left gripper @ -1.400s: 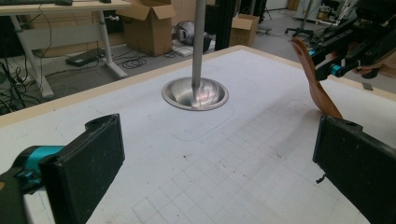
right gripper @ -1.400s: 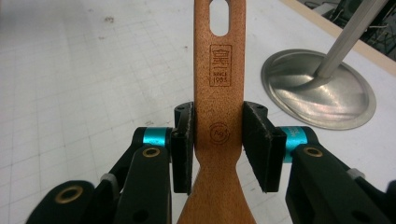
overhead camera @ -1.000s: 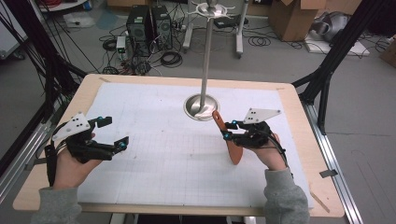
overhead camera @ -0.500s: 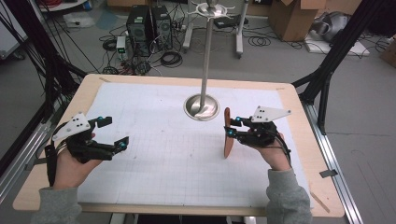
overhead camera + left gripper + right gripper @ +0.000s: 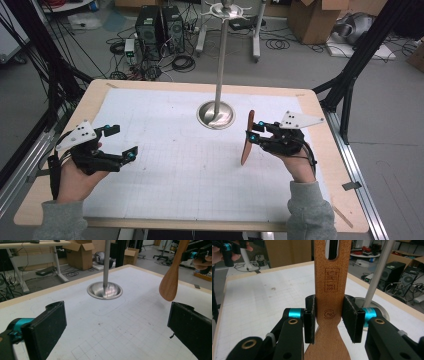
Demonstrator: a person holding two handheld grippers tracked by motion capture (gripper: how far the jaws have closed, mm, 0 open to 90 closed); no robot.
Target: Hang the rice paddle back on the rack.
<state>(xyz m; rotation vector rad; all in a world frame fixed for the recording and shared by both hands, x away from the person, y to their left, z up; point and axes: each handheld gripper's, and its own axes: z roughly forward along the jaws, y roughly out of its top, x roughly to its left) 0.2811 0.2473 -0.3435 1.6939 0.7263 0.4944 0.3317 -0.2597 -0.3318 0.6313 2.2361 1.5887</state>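
- Since a second ago, the right gripper (image 5: 256, 131) has swung its wooden spatula (image 5: 247, 138) from a slant to nearly upright and away from the metal stand (image 5: 216, 114).
- Right jaws clamp the spatula's handle, near the worktop's (image 5: 150, 200) right edge.
- Left gripper (image 5: 121, 143) hovers near the left edge, jaws spread, holding nothing.

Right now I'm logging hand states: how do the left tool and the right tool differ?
The left tool is open and empty; the right tool is shut on a wooden spatula. The left sits near the table's left edge, the right beside the metal stand. Both are black, hand-held, above the table.
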